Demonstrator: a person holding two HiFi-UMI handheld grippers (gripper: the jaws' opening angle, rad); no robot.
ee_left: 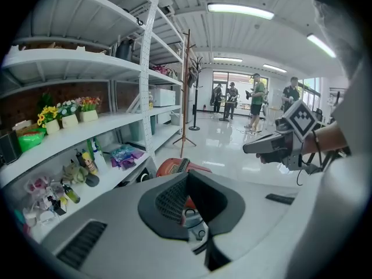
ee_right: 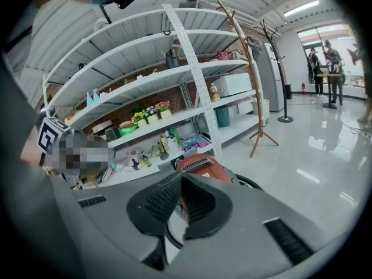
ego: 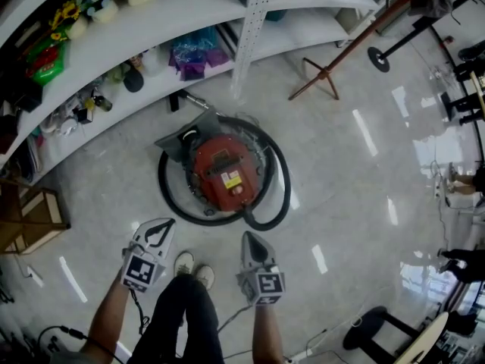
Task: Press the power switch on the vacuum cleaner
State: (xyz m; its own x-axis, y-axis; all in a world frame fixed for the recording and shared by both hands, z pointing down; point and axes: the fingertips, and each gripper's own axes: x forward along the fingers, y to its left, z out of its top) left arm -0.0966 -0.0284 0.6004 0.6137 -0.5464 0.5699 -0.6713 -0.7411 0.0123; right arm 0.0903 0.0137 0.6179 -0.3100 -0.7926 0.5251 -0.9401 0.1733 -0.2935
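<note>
- Head view: the red vacuum cleaner (ego: pixel 223 174) is sitting on the glossy floor (ego: pixel 356 173), with its black hose (ego: pixel 278 200) looping around the body.
- The white shelf unit (ego: pixel 163 17) is running along the far side of the vacuum cleaner. The wooden coat stand (ego: pixel 333 61) is standing beyond it to the right.
- The left gripper (ego: pixel 168 223) is hovering on the near side of the vacuum cleaner, apart from it and pointing toward the hose loop. The right gripper (ego: pixel 248 237) is hovering beside it, just short of the hose.
- The person's shoes (ego: pixel 193 268) are showing between the two grippers, nearer the person than the vacuum cleaner.
- The power switch is not standing out well enough on the red top to single out.
- Left gripper view: the left gripper (ee_left: pixel 186 176) is showing its jaws meeting at the tips, with nothing clamped between them.
- The vacuum cleaner (ee_left: pixel 173 166) is peeking out just past the jaw tips, lower down on the floor.
- The shelf unit (ee_left: pixel 87 124) is lying to the left of it, carrying small flower pots (ee_left: pixel 67 112). The coat stand (ee_left: pixel 187 97) is rising behind the vacuum cleaner.
- The right gripper (ee_left: pixel 249 149) is hanging in the air to the right of the vacuum cleaner.
- People (ee_left: pixel 256 100) are standing well beyond it.
- Right gripper view: the right gripper (ee_right: pixel 181 176) is showing its jaws closed tip to tip, empty.
- The vacuum cleaner (ee_right: pixel 200 166) is lying straight ahead past the tips, not touching them. The hose (ee_right: pixel 250 183) is curving at its right.
- The shelf unit (ee_right: pixel 174 118) is standing behind the vacuum cleaner, and the coat stand (ee_right: pixel 254 97) to its right.
</note>
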